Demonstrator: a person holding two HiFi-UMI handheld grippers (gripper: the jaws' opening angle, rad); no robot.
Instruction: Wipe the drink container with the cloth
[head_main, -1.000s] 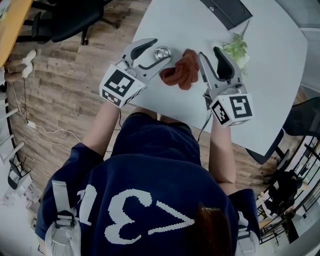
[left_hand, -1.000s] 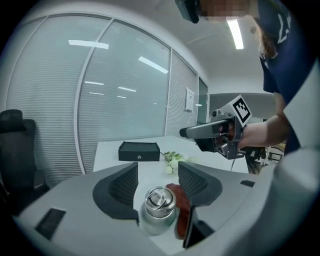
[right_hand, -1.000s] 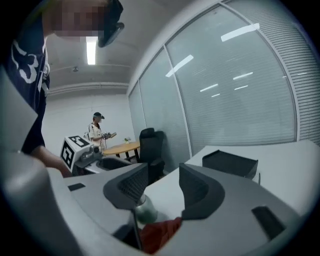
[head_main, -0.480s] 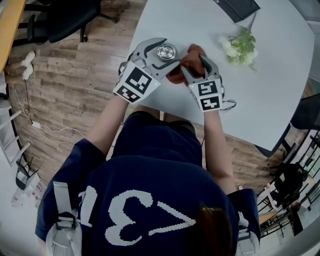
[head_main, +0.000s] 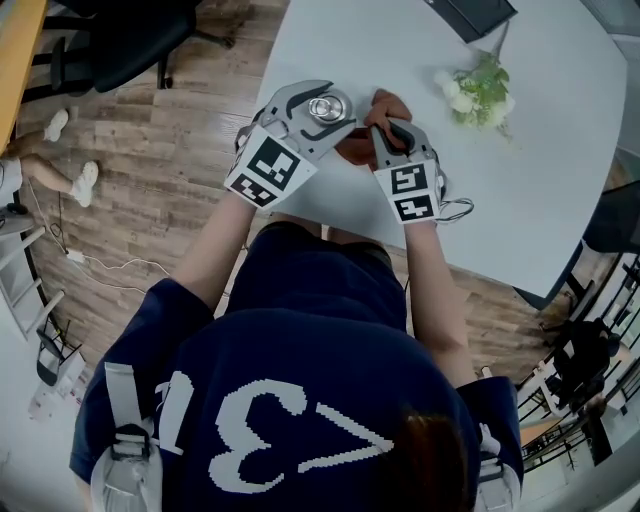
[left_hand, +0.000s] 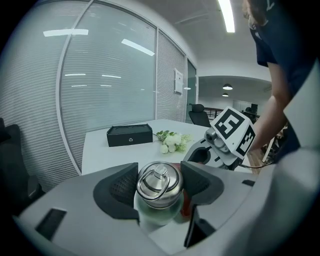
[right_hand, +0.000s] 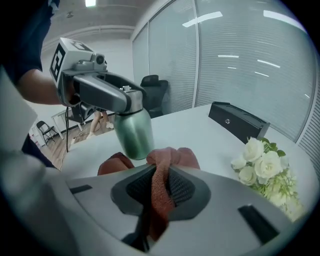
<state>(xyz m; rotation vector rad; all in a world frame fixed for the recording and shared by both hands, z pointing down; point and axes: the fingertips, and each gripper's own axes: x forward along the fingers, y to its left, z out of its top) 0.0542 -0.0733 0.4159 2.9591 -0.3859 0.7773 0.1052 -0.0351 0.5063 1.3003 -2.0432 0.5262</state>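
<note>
A green metal bottle (head_main: 328, 104) with a silver ring cap stands near the front edge of the white table (head_main: 540, 180). My left gripper (head_main: 322, 108) straddles its shoulder; the jaws have just been closing a little, and both pads lie against the bottle (left_hand: 159, 187). A rust-red cloth (head_main: 352, 150) lies just right of the bottle. My right gripper (head_main: 385, 128) has just been closing, and a fold of the cloth (right_hand: 162, 185) is pinched between its pads. In the right gripper view the bottle (right_hand: 132, 132) stands just behind the cloth.
White flowers (head_main: 478, 92) lie to the right on the table, and a black box (head_main: 470, 12) sits at the far side. A black office chair (head_main: 120, 40) stands on the wooden floor to the left. The table's front edge runs just below both grippers.
The right gripper came down from the right of the cloth and shut on it. The left gripper sank a little around the bottle. Someone's feet have appeared at the far left.
</note>
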